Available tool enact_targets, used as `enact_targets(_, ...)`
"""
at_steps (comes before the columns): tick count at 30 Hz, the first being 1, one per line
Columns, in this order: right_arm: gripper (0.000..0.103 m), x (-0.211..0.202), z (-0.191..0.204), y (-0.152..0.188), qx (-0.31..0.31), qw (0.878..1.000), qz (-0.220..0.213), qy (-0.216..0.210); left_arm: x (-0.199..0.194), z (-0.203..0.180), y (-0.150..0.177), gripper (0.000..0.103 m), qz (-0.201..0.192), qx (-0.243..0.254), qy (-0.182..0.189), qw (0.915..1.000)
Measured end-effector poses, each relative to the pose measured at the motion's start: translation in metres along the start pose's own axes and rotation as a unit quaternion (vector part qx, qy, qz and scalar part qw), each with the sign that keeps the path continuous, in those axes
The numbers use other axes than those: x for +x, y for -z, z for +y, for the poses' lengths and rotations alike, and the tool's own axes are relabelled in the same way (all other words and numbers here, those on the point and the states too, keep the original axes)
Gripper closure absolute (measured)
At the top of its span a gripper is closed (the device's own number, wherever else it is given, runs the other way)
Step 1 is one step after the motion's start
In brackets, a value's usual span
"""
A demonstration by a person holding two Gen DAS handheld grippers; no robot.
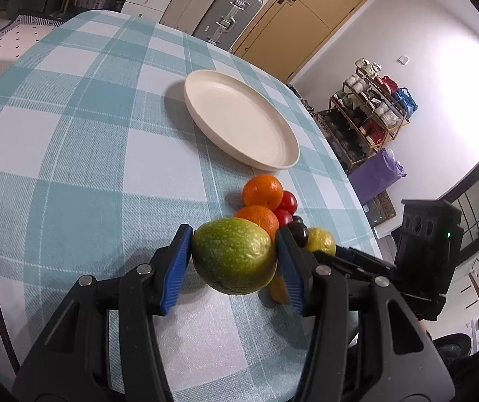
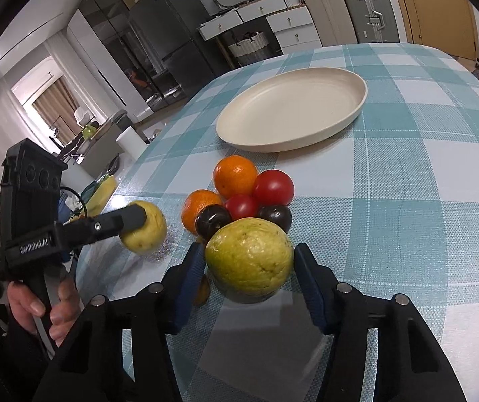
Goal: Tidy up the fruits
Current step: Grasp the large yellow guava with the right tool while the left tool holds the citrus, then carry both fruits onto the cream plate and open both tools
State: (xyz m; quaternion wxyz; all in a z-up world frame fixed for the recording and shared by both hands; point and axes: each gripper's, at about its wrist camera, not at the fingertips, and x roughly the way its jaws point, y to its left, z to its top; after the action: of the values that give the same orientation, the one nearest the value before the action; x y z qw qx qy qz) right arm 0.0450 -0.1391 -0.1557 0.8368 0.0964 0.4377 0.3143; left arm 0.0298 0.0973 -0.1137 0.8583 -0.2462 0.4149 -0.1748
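With the left tongs (image 1: 234, 258) clamped on 1 green guava (image 1: 234, 256) lifted off the worktop (image 1: 72, 154), the right tongs (image 2: 249, 264) bracket a yellow guava (image 2: 249, 256) resting there: squeeze gently, lift straight, clear the oranges, then set both on the empty plate (image 2: 360, 100).

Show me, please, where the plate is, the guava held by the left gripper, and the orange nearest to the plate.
plate (image 2: 361, 92): right wrist view, on its far rim.
guava (image 1: 234, 256): left wrist view, on its green middle.
orange (image 2: 235, 176): right wrist view, on its middle.
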Motion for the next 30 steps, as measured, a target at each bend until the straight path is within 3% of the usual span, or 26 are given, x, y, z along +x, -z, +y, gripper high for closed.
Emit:
enact_targets(17, 0.047, -0.032, -0.007, -0.014, 0.005, 0.998, -0.05, -0.048, 0.008, 0.002, -0.054, 0.055, -0.013, -0.018, 0.012, 0.9997)
enact_targets(30, 0.047, -0.017, -0.046, -0.035, 0.052, 0.993, -0.058, -0.086, 0.035, 0.002, -0.079, 0.055, -0.006, -0.022, 0.018, 0.9996)
